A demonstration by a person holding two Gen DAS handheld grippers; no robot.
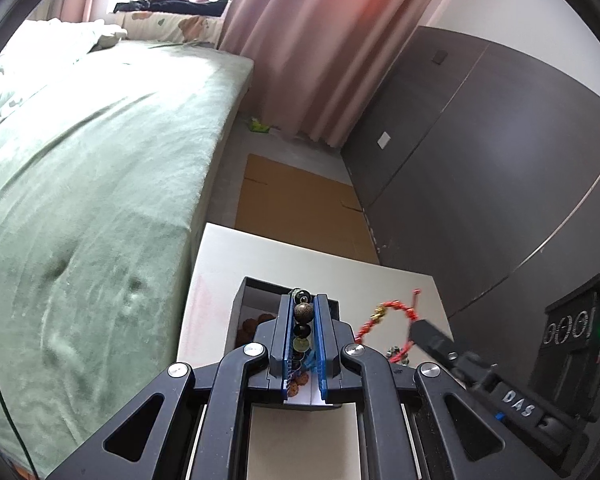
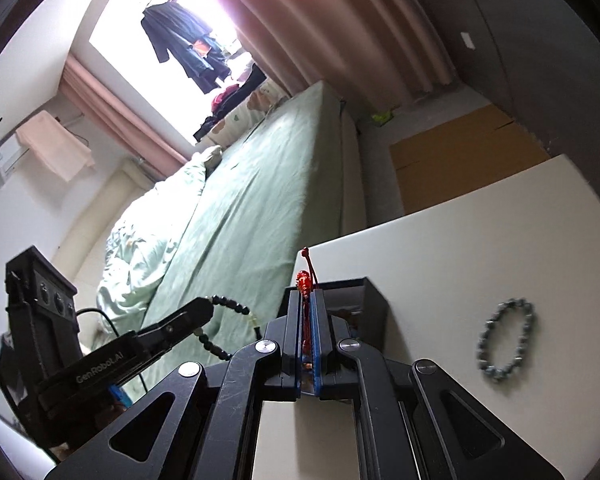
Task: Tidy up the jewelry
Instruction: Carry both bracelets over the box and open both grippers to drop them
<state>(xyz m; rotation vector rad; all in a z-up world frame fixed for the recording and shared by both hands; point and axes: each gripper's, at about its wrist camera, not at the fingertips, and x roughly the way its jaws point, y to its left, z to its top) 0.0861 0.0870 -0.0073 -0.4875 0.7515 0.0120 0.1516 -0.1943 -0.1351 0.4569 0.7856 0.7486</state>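
My left gripper [image 1: 303,300] is shut on a dark beaded bracelet [image 1: 302,322] and holds it above an open black box [image 1: 247,298] on the white table [image 1: 220,264]. Brown beads lie inside the box. My right gripper [image 2: 309,296] is shut on a red cord bracelet [image 2: 305,282], raised over the same black box [image 2: 370,304]. In the left wrist view the red bracelet [image 1: 384,316] hangs from the right gripper's fingers [image 1: 424,332]. In the right wrist view the dark bracelet [image 2: 236,308] hangs from the left gripper's fingers [image 2: 188,316]. A grey-blue beaded bracelet [image 2: 504,340] lies on the table to the right.
A bed with a green cover [image 1: 100,160] runs along the table's left side. A flattened cardboard box [image 1: 300,204] lies on the floor beyond the table. A dark wardrobe [image 1: 480,160] stands to the right, pink curtains [image 1: 320,40] behind.
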